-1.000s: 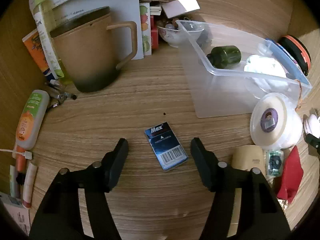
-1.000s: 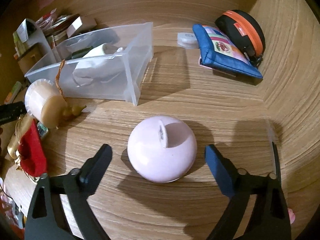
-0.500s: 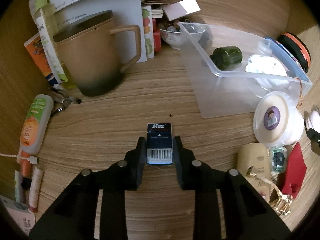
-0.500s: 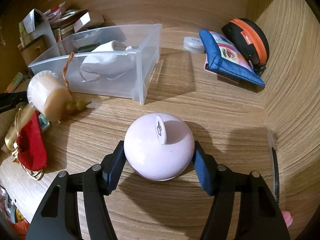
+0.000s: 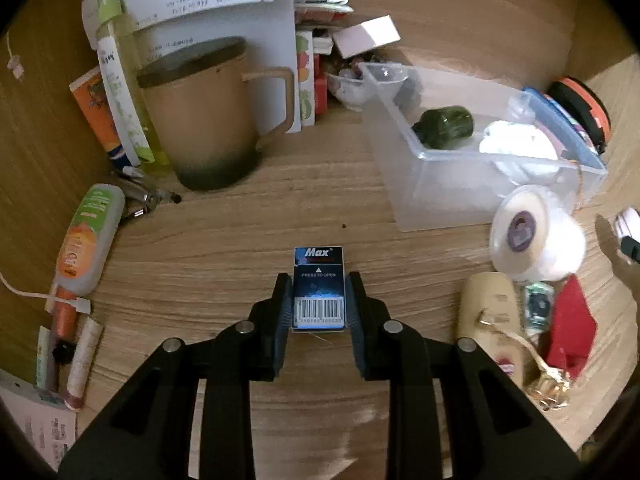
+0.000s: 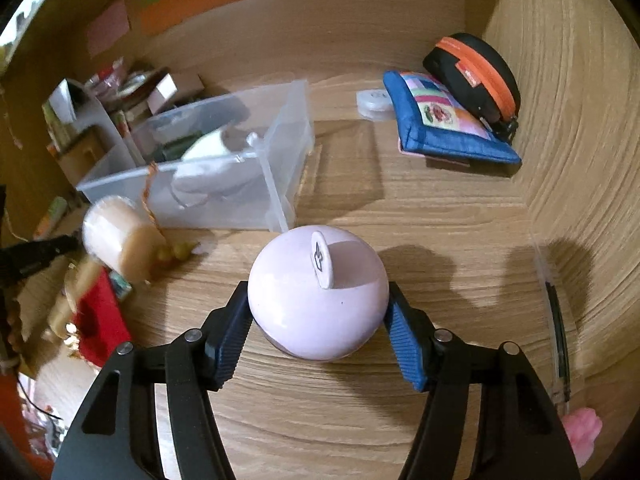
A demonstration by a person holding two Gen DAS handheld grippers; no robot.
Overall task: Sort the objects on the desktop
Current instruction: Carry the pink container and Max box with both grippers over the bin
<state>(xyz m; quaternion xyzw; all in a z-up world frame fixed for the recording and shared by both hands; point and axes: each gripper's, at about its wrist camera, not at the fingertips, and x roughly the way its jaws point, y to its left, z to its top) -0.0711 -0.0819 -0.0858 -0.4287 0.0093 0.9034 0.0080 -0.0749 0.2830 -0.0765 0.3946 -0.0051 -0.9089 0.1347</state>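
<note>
L gripper (image 5: 319, 300): clamped on blue Max box (image 5: 319, 286), near-left of clear bin (image 5: 472, 164)
R gripper (image 6: 318, 312): clamped on pink dome (image 6: 318, 294), near side of bin

Both wrist views, close overhead, share the clear bin (image 5: 472, 184) (image 6: 224, 184).

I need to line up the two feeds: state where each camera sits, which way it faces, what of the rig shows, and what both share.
Left wrist: rides the left gripper, looks forward and down at the wooden desk; black fingers clamp a small blue Max box.
Right wrist: rides the right gripper, same forward-down view; blue-padded fingers clamp a round pale pink jar.
Shared: the clear plastic bin and the orange-zipped black pouch.
</note>
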